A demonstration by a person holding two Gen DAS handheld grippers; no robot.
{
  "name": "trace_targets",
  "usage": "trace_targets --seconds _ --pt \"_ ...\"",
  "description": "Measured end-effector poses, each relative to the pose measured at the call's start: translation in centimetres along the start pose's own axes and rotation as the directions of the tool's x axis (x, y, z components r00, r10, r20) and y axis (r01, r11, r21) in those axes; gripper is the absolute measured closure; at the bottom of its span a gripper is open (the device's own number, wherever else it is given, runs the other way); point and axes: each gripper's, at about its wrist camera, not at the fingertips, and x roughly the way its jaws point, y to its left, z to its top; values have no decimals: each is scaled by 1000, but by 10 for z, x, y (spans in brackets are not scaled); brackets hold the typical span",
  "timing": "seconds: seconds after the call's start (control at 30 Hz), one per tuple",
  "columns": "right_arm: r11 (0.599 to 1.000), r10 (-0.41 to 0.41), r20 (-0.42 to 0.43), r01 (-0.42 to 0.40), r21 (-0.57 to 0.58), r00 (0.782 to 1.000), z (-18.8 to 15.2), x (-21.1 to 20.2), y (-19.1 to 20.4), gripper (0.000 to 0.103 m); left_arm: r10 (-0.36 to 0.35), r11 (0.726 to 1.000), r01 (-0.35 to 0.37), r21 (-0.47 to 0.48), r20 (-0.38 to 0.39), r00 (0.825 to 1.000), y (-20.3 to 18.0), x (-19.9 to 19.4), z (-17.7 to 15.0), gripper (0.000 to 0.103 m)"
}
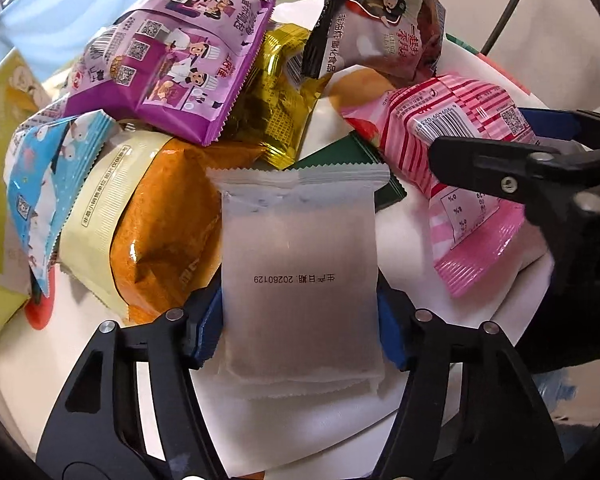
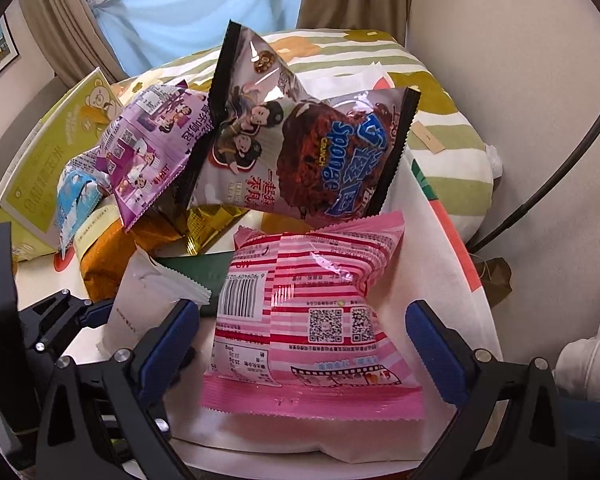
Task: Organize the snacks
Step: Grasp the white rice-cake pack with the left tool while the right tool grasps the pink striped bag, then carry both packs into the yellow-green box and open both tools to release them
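Your left gripper (image 1: 300,332) has its blue pads (image 1: 206,332) pressed against both long sides of the frosted white packet (image 1: 300,280), which lies flat on the white tabletop (image 1: 440,304) near its front edge; only the left wrist view shows the date printed on it. Your right gripper (image 2: 300,348) stands wide, its pads clear of the pink striped packet (image 2: 308,320) lying between them, just right of the white one. The right wrist view alone shows that packet's barcode and codes. Behind, a green packet (image 1: 340,156) is mostly covered, and an orange packet (image 1: 168,216) lies to the left. Farther back, gold (image 1: 276,92), purple (image 1: 172,60) and chocolate sponge (image 2: 300,152) packets pile up. At the left edge a yellow-green box (image 2: 36,160) is cut off.
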Motion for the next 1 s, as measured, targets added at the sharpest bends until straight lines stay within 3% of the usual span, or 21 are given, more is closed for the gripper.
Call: trace_targets --seconds 0.2,0.4,0.47,0.67,1.0 --pt "1000 -9 -19 9 -12 1000 3 12 2 5 -9 1000 9 2 -7 1000 8 -4 0 43" --pt "999 -31 -17 30 -16 999 1 16 1 7 -18 1000 18 -13 -5 1000 -10 -21 -23 43" --pt "999 -26 -17 26 -26 1000 0 17 2 17 -19 1000 19 -13 -4 1000 -16 -27 -27 43" --pt "999 -6 -29 5 -31 1000 -5 14 6 34 -11 1000 11 -19 10 1000 -23 -48 -31 43" --pt "1000 5 -26 -5 -23 1000 -12 -20 5 37 -14 996 18 -87 41 999 -18 -103 -31 43"
